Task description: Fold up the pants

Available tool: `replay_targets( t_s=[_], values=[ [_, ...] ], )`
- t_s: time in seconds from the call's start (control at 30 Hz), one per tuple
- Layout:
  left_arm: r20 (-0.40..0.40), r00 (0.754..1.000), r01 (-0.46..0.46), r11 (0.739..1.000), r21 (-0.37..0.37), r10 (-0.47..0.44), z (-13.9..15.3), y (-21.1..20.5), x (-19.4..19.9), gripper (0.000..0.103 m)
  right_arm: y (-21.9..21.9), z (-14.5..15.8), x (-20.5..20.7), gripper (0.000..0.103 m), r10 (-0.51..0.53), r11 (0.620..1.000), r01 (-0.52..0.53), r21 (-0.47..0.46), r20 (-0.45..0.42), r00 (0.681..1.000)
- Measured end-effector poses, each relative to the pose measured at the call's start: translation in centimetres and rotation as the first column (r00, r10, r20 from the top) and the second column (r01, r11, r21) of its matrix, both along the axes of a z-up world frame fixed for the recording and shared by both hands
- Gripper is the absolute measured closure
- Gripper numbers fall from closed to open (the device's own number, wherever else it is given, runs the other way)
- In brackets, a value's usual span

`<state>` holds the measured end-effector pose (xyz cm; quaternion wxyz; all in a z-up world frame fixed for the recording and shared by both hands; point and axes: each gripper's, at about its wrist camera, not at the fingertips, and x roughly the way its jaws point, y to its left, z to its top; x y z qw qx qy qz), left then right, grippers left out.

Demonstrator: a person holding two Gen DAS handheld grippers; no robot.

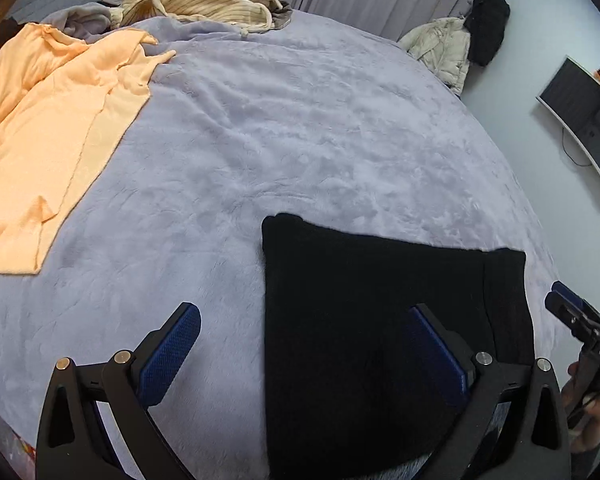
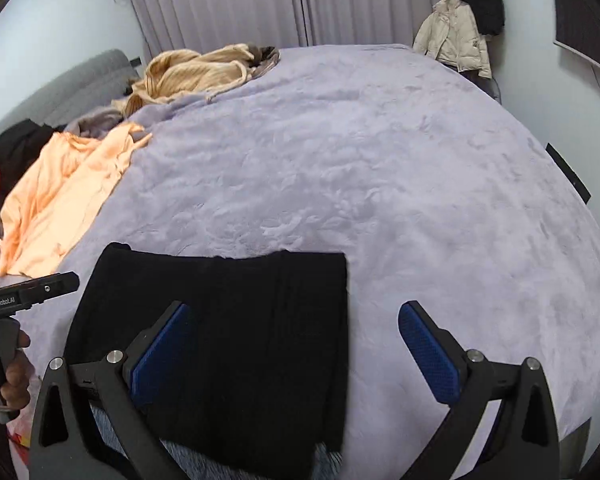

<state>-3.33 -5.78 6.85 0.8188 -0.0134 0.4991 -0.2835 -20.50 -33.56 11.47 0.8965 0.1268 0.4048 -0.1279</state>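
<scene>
The lavender-covered bed (image 1: 300, 128) carries folded black pants (image 1: 360, 300), an orange garment (image 1: 48, 128) and a striped beige sweater (image 1: 204, 0).

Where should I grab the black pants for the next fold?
Take the black pants by their two far corners, one gripper each, coming from the near side: they lie flat, a folded rectangle, and both open grippers, left gripper and right gripper, already straddle their side edges.

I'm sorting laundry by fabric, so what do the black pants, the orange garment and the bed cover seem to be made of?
The black pants look like a matte knit, with faint ribbing near one edge; the exact fibre is unclear. The orange garment seems a thin, soft jersey, draping in fine wrinkles. The bed cover looks like plush fleece, its lavender pile showing brushed, shiny patches.
</scene>
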Motion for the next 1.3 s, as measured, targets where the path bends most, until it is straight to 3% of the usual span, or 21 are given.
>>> replay_targets(
  t_s=[0.1, 0.2, 0.33, 0.43, 0.57, 0.6, 0.77, 0.87, 1.0, 1.03, 1.2, 1.3],
  values=[
    [-0.041, 0.997, 0.066, 0.996, 0.061, -0.064, -1.8, 0.6, -1.9, 0.0, -1.2, -1.4, -2.3, 0.0, 0.055, 0.99, -0.051, 0.128, -0.023, 0.998],
    [-0.083, 0.992, 0.104, 0.993, 0.063, -0.099, -4.5, -0.4, -2.4, 0.0, -1.3, -3.8, -2.7, 0.0, 0.112, 0.961, -0.104, 0.256, -0.02, 0.993],
    [-0.179, 0.98, 0.077, 0.995, -0.067, -0.088, -5.9, -0.7, -0.9, 0.0, -0.4, -8.6, -0.2, 0.0, 0.185, 0.919, -0.137, 0.371, -0.098, 0.978],
    [-0.201, 0.974, 0.082, 0.988, -0.129, -0.107, -6.9, -1.2, -0.4, 0.0, 0.5, -9.3, 0.4, 0.0, 0.185, 0.901, -0.168, 0.4, -0.005, 0.983],
    [-0.185, 0.975, 0.097, 0.982, -0.159, -0.126, -6.9, -2.8, -0.7, 0.0, 2.2, -9.1, 1.0, 0.0, 0.182, 0.928, -0.164, 0.335, -0.022, 0.983],
    [-0.16, 0.977, 0.116, 0.984, -0.137, -0.137, -6.5, -3.7, -1.3, 0.0, 2.4, -9.0, 1.1, 0.0, 0.185, 0.932, -0.167, 0.322, -0.027, 0.982],
    [-0.075, 0.984, 0.156, 0.984, -0.086, -0.162, -4.3, -5.2, -2.9, 0.034, 2.9, -7.4, 0.4, 0.019, 0.196, 0.948, -0.183, 0.26, -0.022, 0.98],
    [-0.04, 0.984, 0.169, 0.985, -0.045, -0.171, -3.0, -5.6, -3.5, 0.047, 3.2, -6.1, 0.4, 0.028, 0.199, 0.955, -0.19, 0.228, -0.015, 0.98],
    [-0.008, 0.982, 0.186, 0.982, -0.036, -0.187, -1.0, -6.3, -3.9, 0.052, 3.8, -3.9, 0.5, 0.034, 0.207, 0.959, -0.205, 0.194, 0.011, 0.978],
    [-0.011, 0.981, 0.192, 0.98, -0.051, -0.193, -0.5, -6.4, -3.9, 0.062, 4.0, -3.5, 0.8, 0.035, 0.21, 0.959, -0.209, 0.191, 0.018, 0.978],
    [-0.04, 0.984, 0.173, 0.984, -0.032, -0.174, 0.1, -7.5, -2.8, 0.063, 4.4, -2.4, 1.0, 0.035, 0.219, 0.966, -0.217, 0.139, 0.005, 0.976],
    [-0.032, 0.982, 0.185, 0.982, -0.029, -0.185, 0.7, -7.8, -2.9, 0.065, 3.7, -2.4, 0.9, 0.035, 0.209, 0.965, -0.207, 0.16, 0.004, 0.978]
  ],
)
